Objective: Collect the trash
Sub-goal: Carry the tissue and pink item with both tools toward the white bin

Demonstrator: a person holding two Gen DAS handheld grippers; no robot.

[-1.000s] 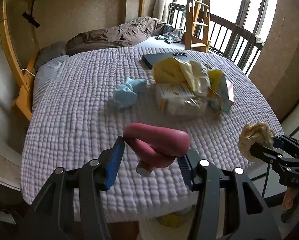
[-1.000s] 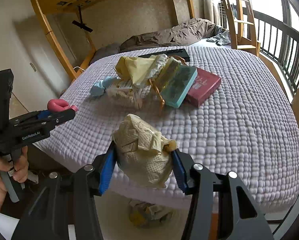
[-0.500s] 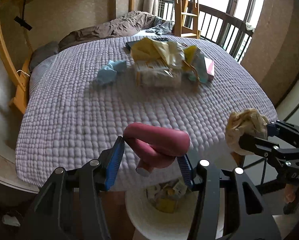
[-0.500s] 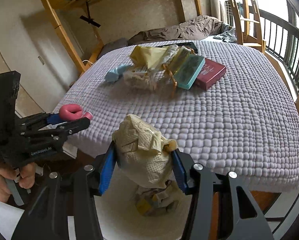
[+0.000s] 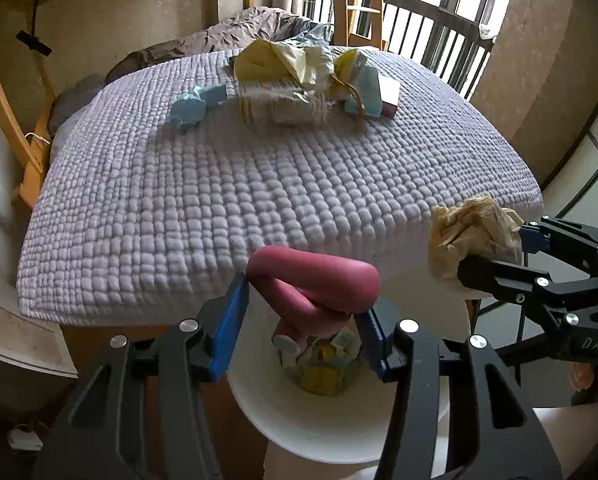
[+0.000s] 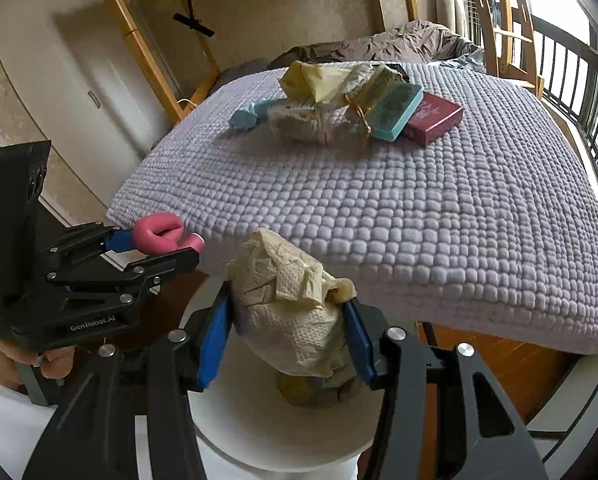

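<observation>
Hovering over bin (image 5: 299,432), both claws grip trash.

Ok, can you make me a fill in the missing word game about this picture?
1. The left gripper is shut on a bent ____ object.
2. The right gripper is shut on a crumpled paper ____.
3. Both grippers are over a round white ____ beside the bed.
4. The maroon box lies on the ____.

Missing words: pink; towel; bin; bed
</observation>
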